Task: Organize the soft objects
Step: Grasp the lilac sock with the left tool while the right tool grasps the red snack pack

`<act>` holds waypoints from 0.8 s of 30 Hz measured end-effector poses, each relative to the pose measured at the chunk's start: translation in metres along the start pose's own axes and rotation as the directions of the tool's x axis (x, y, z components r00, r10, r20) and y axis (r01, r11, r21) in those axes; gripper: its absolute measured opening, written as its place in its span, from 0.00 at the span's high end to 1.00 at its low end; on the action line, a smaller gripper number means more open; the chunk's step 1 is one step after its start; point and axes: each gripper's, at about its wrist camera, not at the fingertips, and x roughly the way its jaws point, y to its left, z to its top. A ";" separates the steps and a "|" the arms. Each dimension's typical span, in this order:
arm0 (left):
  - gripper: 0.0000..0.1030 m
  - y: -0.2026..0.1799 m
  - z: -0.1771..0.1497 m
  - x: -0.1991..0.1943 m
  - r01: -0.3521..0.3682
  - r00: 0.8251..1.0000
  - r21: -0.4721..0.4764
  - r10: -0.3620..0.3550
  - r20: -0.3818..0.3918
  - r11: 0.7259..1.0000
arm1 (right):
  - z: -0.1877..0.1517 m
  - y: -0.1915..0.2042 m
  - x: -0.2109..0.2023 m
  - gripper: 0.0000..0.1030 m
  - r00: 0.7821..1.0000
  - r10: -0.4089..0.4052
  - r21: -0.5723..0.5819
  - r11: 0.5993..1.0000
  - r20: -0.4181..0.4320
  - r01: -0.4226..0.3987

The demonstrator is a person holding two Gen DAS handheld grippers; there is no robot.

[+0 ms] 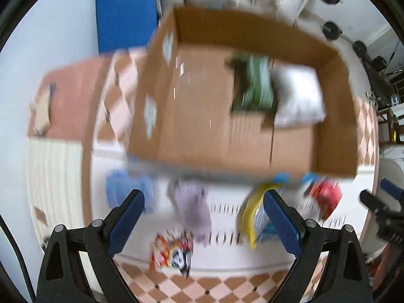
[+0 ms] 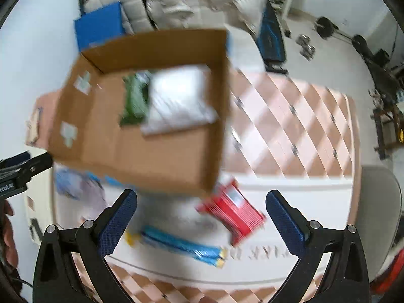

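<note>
Both views are blurring with motion. The left gripper (image 1: pixel 203 216) is hovering with its jaws standing wide and holding nothing, above a white mat (image 1: pixel 227 255) lying on a checkered floor (image 1: pixel 227 286). The right gripper (image 2: pixel 200 216) is likewise hanging with its jaws spread wide and empty. A cardboard box (image 1: pixel 202 116) is sitting open at the far edge of the mat, and inside it a green packet (image 1: pixel 253 85) is lying against a white pillow-like pack (image 1: pixel 298 96) near the box's far right corner. On the mat in front of the box, a lilac cloth (image 1: pixel 193 209) is lying between the left fingers, an orange snack bag (image 1: pixel 171 251) is sitting just nearer, and a yellow and blue packet (image 1: pixel 255 214) is lying beside the left gripper's right finger. A red packet (image 2: pixel 232 212) is resting just beside the box's near right corner.
</note>
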 end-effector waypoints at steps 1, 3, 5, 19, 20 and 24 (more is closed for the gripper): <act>0.06 0.003 -0.007 0.013 -0.001 1.000 -0.013 0.001 -0.027 1.000 | -0.008 -0.006 0.005 0.00 1.000 -0.004 0.000 1.000 -0.016 0.004; 0.06 0.005 -0.016 0.031 -0.006 0.998 -0.026 0.005 -0.055 1.000 | -0.019 -0.020 0.023 0.00 0.998 -0.025 -0.009 1.000 -0.057 0.024; 0.06 0.008 -0.022 0.049 -0.020 0.997 -0.029 0.017 -0.080 0.999 | -0.025 -0.028 0.041 0.00 0.995 -0.049 -0.040 0.998 -0.081 0.046; 0.06 0.012 -0.032 0.123 0.001 0.981 -0.034 -0.008 -0.194 0.999 | -0.049 -0.045 0.151 0.39 0.944 -0.131 -0.045 0.991 -0.303 0.124; 0.06 0.013 -0.031 0.125 0.007 0.981 -0.038 -0.014 -0.195 0.999 | -0.054 -0.050 0.149 0.45 0.939 -0.111 0.004 0.993 -0.325 0.119; 0.07 0.012 -0.028 0.130 0.017 0.981 -0.035 -0.023 -0.191 0.999 | -0.076 -0.067 0.139 0.48 0.933 0.039 0.199 0.979 -0.358 0.035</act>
